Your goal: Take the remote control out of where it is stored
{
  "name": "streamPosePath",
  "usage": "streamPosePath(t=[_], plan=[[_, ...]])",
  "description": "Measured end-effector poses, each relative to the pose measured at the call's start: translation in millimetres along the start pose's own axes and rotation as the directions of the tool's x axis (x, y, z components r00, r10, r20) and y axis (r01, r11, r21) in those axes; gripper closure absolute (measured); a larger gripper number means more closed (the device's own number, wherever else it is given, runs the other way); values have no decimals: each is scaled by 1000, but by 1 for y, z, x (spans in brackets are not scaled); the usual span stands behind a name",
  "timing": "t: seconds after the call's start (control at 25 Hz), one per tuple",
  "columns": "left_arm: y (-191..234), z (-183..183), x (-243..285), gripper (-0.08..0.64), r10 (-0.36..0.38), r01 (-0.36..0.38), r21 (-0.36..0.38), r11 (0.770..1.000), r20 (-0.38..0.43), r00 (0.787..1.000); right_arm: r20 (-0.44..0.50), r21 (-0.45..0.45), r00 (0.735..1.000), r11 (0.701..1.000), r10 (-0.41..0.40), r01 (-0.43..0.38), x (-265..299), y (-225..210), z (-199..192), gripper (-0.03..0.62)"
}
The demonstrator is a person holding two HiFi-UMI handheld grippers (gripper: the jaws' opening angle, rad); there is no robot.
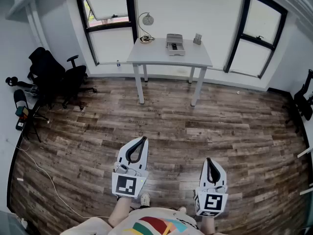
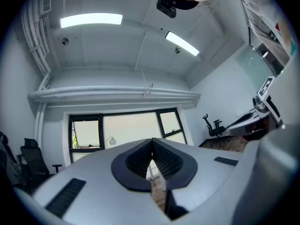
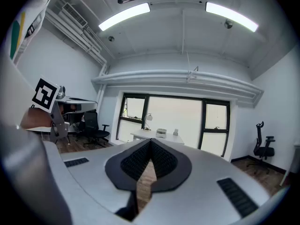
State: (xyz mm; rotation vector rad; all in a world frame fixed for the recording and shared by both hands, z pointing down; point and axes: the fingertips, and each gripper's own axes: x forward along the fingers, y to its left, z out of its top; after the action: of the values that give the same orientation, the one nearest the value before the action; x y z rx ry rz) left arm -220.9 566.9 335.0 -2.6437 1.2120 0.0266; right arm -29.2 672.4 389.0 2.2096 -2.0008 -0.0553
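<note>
A white table (image 1: 146, 58) stands far ahead under the window, also seen small in the right gripper view as the table (image 3: 143, 135). On it sits a light grey box (image 1: 174, 44) with a small dark thing inside; it is too small to tell whether that is the remote control. My left gripper (image 1: 143, 139) and right gripper (image 1: 209, 159) hang low near my body, over the wooden floor, far from the table. Both are shut with nothing between the jaws, as the left gripper (image 2: 152, 140) and right gripper (image 3: 151, 139) show in their own views.
A round desk lamp (image 1: 146, 21) and a small upright item (image 1: 197, 38) share the table. A black office chair (image 1: 58, 77) stands at the left wall, with gear and a cable (image 1: 44, 173) on the floor. Another chair (image 1: 305, 99) stands at the right edge.
</note>
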Motion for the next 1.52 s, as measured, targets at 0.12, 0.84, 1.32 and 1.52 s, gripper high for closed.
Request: streamPosePath(t=[0.12,0.84,1.32,1.52], plan=[[16,3,4,551,26,-26,-7,1000,17,1000,13,-6,1000,1000,0,0,1,10,2,589],[137,-56,-46,551,136,-137,0,991,-93,986,33,21,996,996,89,-89,56,118,13,589],[186,-66,-45,551,136,-138,-40,990,-60,989,-50,-70,999,997,18,-21,66,156,11,589],[203,-92,-49,551,151,-164,-112,980,-113,982,-60,-47,997,998,43,-46,87,171,23,589]])
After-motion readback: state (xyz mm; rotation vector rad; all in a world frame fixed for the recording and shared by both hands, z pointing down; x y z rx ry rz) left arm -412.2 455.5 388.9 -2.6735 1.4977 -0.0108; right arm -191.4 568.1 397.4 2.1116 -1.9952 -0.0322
